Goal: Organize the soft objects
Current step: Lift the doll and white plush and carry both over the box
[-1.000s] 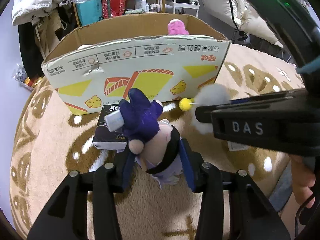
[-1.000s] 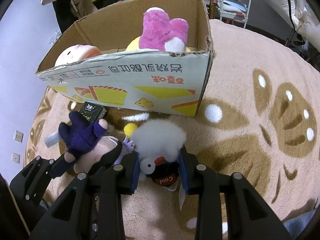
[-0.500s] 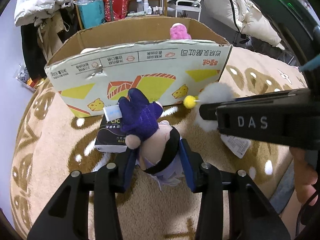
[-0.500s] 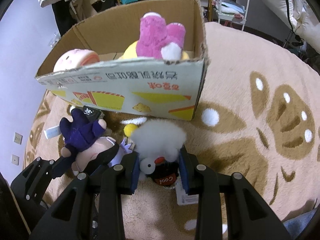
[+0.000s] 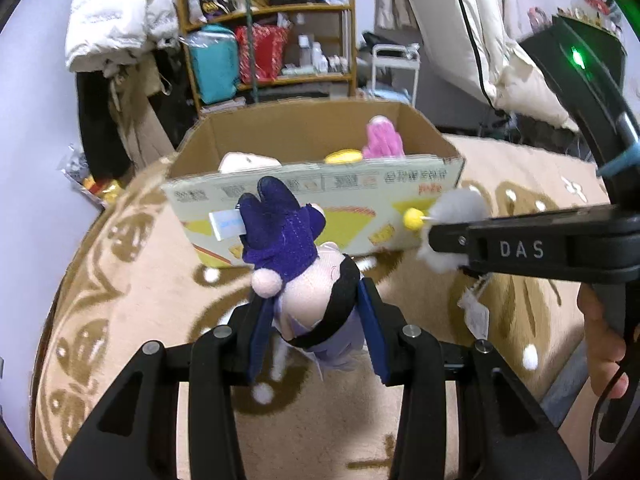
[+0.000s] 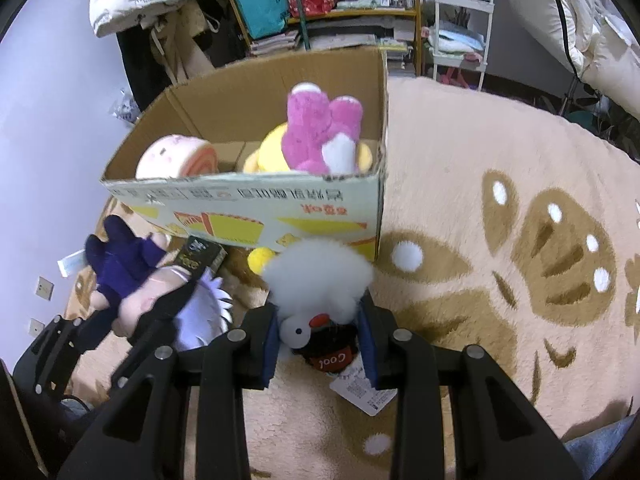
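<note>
My left gripper is shut on a plush doll in purple clothes, held above the rug short of the open cardboard box. The doll also shows in the right wrist view. My right gripper is shut on a fluffy white plush with a black "Cool" body and a hanging paper tag, held just in front of the box. It also shows in the left wrist view. A pink plush, a yellow plush and a pink roll-shaped plush lie inside the box.
A tan rug with brown patterns covers the floor. A small black carton lies on it by the box's front wall. Behind the box stand cluttered shelves, hanging coats and a white cart.
Both grippers have risen with their plush toys, so I see further into the box. The black carton is now hidden below the doll in the left wrist view.
</note>
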Demonstrator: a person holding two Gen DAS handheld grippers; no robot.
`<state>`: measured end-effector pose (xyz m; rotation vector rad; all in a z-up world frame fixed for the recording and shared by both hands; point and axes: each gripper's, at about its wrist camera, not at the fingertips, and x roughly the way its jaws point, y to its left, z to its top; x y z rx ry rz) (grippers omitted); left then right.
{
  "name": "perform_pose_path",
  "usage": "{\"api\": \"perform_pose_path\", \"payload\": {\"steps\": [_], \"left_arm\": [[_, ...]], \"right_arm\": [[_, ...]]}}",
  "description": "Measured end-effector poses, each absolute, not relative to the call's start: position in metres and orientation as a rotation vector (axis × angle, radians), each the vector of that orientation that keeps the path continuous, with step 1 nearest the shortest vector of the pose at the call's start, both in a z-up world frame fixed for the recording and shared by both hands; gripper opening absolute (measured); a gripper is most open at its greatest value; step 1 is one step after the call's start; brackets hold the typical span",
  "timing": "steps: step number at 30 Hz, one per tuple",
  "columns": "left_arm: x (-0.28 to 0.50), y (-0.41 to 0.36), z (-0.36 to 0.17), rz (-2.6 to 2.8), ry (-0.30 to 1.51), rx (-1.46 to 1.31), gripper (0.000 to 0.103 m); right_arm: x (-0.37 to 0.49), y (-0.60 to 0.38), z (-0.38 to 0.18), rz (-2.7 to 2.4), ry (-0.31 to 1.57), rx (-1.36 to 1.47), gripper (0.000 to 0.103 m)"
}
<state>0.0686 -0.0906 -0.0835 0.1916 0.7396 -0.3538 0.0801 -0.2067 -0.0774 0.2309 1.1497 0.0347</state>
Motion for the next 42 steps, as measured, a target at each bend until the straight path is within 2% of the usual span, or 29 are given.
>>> {"api": "perform_pose_path", "payload": {"steps": [16, 24, 35, 42], "left_arm": [[0.069, -0.048, -0.026, -0.222, 0.513, 0.123, 0.041], [0.088, -0.046, -0.007, -0.217, 0.448, 0.133, 0.041], [0.129, -0.059, 0.005, -0.222, 0.395, 0.187, 0.041], [0.154, -0.063, -0.009, -0.227, 0.418, 0.191, 0.041]], "right_arm": [[0.071, -0.200, -0.022, 0.109, 0.886, 0.234, 0.035], [0.089, -0.202, -0.003, 0.116, 0.830, 0.220, 0.035], [0.128, -0.207, 0.018, 0.136, 0.746, 0.241, 0.035], [0.148, -0.211, 0.016, 0.191, 0.712, 0.268, 0.035]]}}
